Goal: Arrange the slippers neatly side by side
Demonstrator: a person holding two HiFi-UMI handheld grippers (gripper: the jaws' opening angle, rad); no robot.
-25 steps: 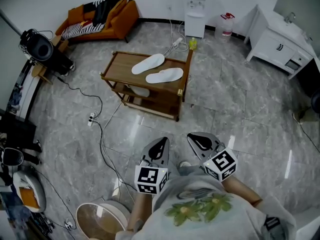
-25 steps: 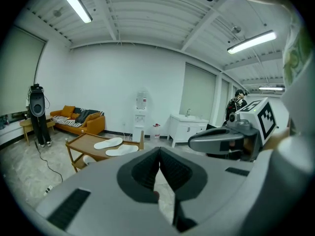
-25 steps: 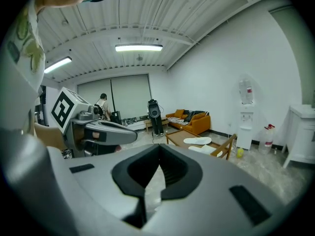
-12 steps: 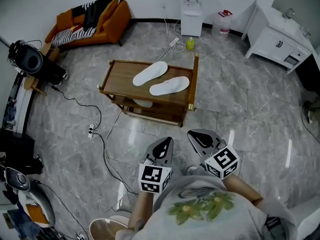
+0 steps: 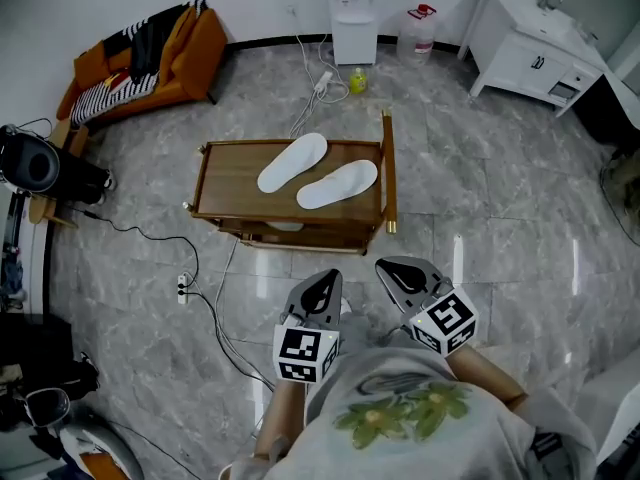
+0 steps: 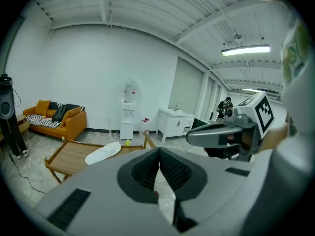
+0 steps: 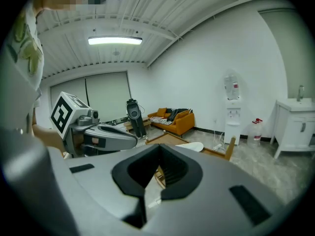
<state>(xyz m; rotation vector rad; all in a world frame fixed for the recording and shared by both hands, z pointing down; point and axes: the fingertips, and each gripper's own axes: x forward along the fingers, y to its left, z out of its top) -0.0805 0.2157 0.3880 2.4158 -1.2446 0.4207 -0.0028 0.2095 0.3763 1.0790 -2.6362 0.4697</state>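
- Well, we judge the slippers (image 5: 338,184), twelve o'clock on the worktop (image 5: 225,178), light and floppy.
- We favour pinching each rim.
- Our left gripper (image 5: 319,290) and right gripper (image 5: 404,279): fingers clenched, empty.

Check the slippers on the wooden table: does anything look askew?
Yes. Both white slippers lie slanted across the table, staggered: the left slipper sits further back than the right slipper, so they are not lined up.
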